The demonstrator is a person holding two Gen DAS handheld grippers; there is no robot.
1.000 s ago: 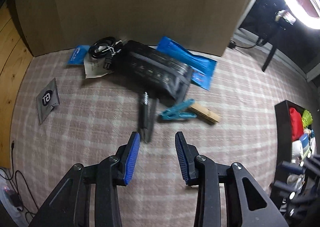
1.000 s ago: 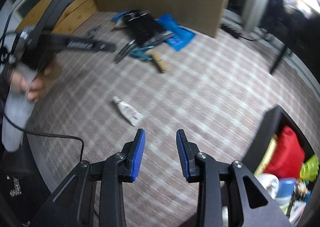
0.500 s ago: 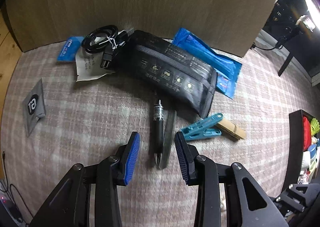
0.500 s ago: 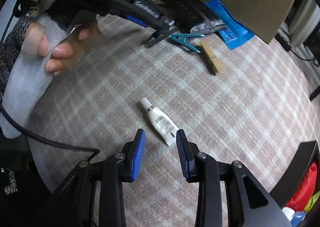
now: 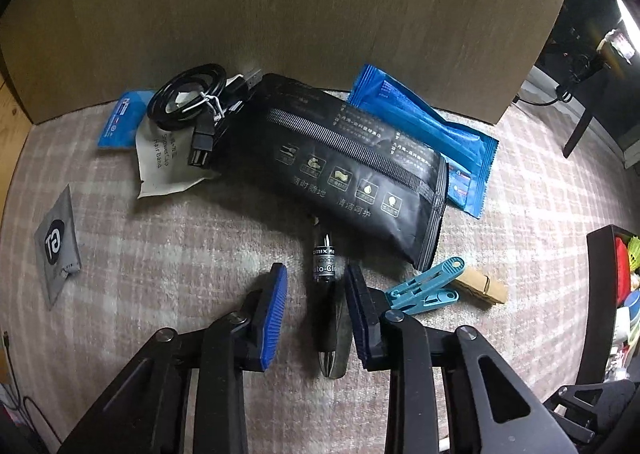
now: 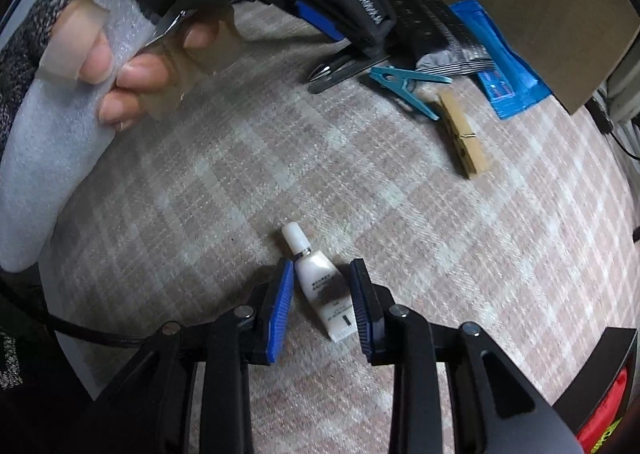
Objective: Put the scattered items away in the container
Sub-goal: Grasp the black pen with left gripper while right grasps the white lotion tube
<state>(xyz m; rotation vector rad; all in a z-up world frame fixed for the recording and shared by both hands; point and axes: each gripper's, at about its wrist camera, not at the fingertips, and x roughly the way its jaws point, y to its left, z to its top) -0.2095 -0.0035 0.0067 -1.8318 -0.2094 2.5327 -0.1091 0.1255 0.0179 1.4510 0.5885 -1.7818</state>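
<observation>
A black pen [image 5: 325, 274] lies on the checked cloth, between the blue pads of my left gripper [image 5: 316, 310]. Its jaws are closing; the right pad is at the pen's side and a gap remains on the left. In the right wrist view a small white tube [image 6: 322, 290] lies between the pads of my right gripper [image 6: 320, 306], whose jaws are also closing and stand just beside it. The black container [image 5: 600, 294], with red and other items inside, stands at the right edge; its rim [image 6: 596, 370] shows at lower right.
Behind the pen lie a black pouch [image 5: 340, 166], a blue packet [image 5: 432, 134], a coiled black cable [image 5: 188, 98], a white packet [image 5: 168, 162] and a small blue sachet [image 5: 120, 118]. A grey sachet [image 5: 56, 246] sits left. A teal peg [image 5: 424, 290] and wooden peg [image 5: 480, 286] lie right. A cardboard wall [image 5: 320, 14] stands behind.
Both grippers have come down to the cloth. The left now straddles the pen and its jaws have narrowed. The right has moved over the white tube, which now lies between its pads.
</observation>
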